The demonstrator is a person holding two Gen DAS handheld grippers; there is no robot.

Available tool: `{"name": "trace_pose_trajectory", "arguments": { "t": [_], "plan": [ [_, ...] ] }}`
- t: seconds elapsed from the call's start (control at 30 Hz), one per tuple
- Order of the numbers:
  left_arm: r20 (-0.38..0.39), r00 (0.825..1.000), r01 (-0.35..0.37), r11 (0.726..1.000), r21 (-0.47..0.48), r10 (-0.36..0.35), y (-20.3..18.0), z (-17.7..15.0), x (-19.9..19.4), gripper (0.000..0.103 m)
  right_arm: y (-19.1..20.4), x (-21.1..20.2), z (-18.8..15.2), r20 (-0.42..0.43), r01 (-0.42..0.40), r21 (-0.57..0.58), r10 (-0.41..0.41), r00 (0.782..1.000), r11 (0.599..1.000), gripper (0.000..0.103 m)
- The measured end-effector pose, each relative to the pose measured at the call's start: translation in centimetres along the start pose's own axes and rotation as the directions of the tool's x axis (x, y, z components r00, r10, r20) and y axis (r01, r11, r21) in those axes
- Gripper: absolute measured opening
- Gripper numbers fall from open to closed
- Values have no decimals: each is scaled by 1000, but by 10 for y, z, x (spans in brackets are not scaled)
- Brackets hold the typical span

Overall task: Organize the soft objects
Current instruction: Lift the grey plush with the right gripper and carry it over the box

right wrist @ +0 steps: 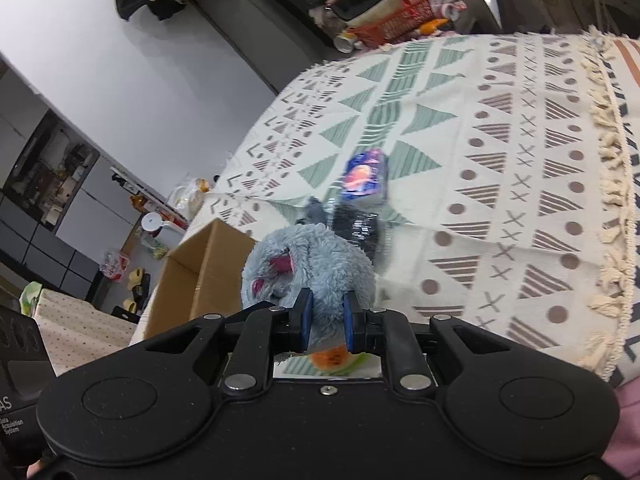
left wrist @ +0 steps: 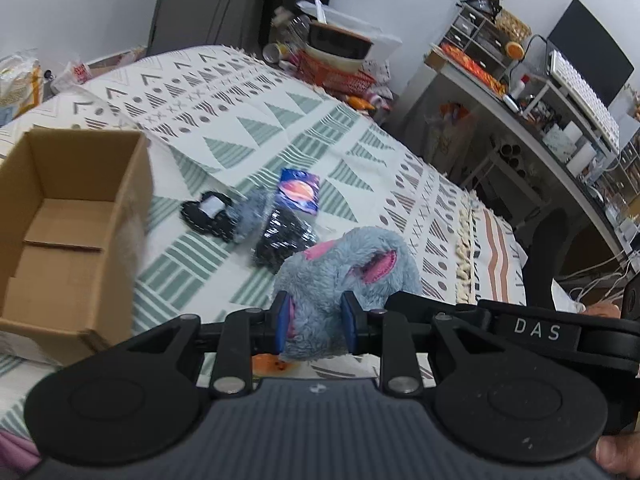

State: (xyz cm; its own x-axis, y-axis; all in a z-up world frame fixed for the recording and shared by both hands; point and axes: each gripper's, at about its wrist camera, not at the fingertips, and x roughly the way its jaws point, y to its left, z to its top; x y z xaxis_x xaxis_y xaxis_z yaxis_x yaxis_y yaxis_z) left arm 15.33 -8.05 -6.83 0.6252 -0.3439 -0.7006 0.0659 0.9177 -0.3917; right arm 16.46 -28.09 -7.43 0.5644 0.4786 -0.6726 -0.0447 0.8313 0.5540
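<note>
I had both tongs clamped on the grey plush toy (left wrist: 344, 276): the left tongs (left wrist: 316, 322) and the right tongs (right wrist: 325, 320) each pinched its fur between blue pads. The toy hung above the patterned bed cover (left wrist: 248, 120), beside the open cardboard box (left wrist: 68, 216), near a wrapped dark bundle (left wrist: 286, 236).

Your lighting is even, bright and indoor, with soft shadows only. Motion blur smears the cardboard box (left wrist: 68, 216) edge and the wrapped packet (right wrist: 362, 184). Fisheye bending curves both frames' edges, corners dark.
</note>
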Motion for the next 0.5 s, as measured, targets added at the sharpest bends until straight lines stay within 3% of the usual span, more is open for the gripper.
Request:
{"name": "trace_pose_trajectory", "arguments": {
  "t": [0.5],
  "plan": [
    [58,998,-30,999,-28,32,46,15,-48,26,64,10,-9,13,-49,-46,50,999,998,16]
  ]
}}
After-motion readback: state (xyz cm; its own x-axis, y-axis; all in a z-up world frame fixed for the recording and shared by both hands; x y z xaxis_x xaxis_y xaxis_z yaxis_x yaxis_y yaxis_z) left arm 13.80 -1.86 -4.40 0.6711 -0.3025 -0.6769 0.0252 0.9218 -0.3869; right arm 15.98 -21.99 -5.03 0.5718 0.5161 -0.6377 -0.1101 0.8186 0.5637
